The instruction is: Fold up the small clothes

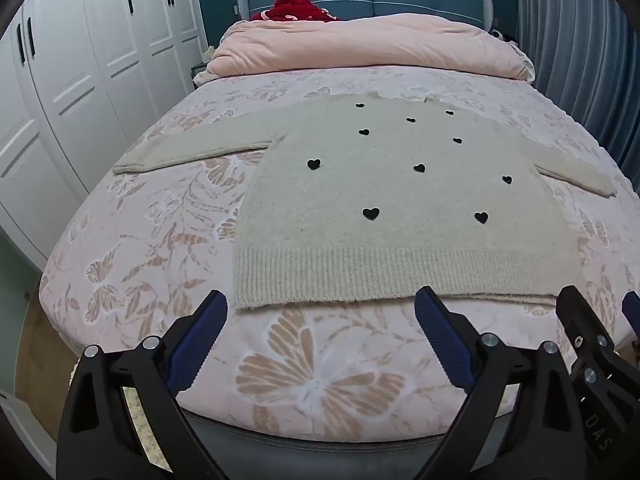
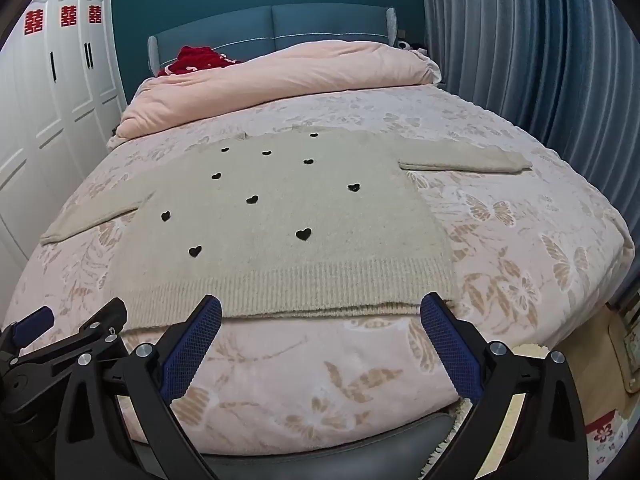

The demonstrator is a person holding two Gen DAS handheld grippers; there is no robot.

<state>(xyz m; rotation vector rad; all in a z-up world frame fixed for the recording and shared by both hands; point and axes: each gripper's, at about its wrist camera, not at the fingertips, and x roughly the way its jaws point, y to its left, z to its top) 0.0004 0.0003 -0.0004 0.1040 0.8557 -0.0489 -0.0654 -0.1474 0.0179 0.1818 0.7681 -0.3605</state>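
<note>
A beige knit sweater (image 1: 400, 200) with several small black hearts lies flat on the bed, both sleeves spread out sideways and its ribbed hem nearest me. In the right wrist view the same sweater (image 2: 280, 220) fills the middle of the bedspread. My left gripper (image 1: 320, 304) hovers just short of the hem, open, with nothing between its blue pads. My right gripper (image 2: 320, 312) also stands open and empty over the hem's right part. The right gripper (image 1: 592, 320) shows at the right edge of the left wrist view, and the left gripper (image 2: 76, 320) at the lower left of the right wrist view.
The bed (image 1: 320, 380) has a pink butterfly-print spread. A folded pink duvet (image 1: 360, 44) and a red garment (image 1: 292, 8) lie at the headboard end. White wardrobes (image 1: 80, 60) stand on the left, blue curtains (image 2: 540, 40) on the right. Wooden floor (image 2: 592, 360) lies below the bed's right corner.
</note>
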